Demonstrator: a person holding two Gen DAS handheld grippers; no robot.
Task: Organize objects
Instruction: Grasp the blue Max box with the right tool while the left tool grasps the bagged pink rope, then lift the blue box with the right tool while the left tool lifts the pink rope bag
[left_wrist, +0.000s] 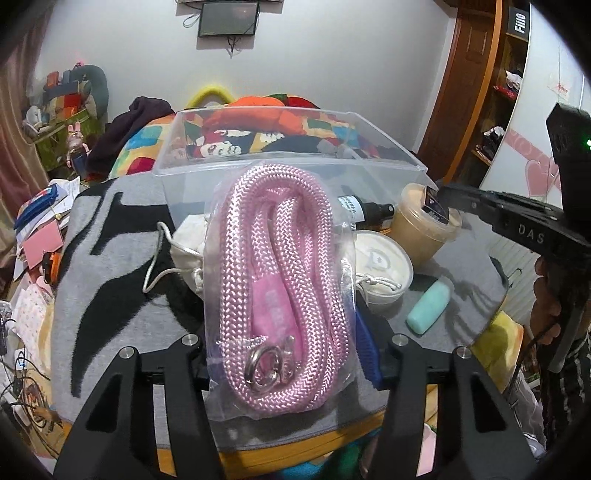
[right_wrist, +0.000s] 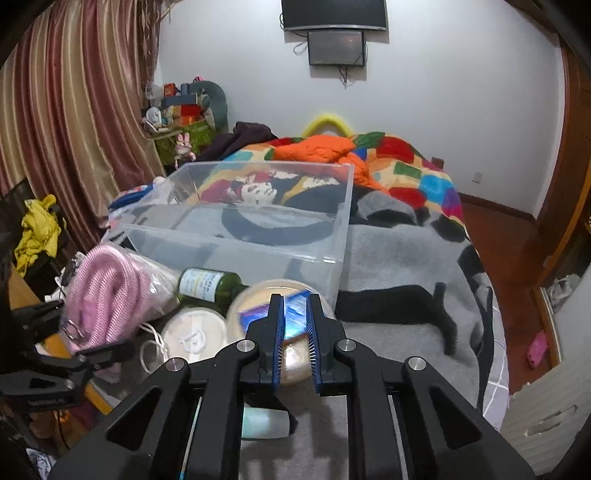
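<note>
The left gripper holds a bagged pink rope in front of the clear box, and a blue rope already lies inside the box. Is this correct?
One detail is wrong: the clear box holds no rope, as the right wrist view shows. The rest stands: the left gripper holds the bagged pink rope in front of the box.

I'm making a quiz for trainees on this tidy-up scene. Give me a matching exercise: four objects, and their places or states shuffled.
Things:
1. pink rope bag
2. clear bin
3. green bottle
4. mint tube

Places or states:
A. on its side, just in front of the bin
B. empty
C. gripped by the left gripper
D. on the grey blanket, in front of the beige tub

Pairs: 1-C, 2-B, 3-A, 4-D
</note>
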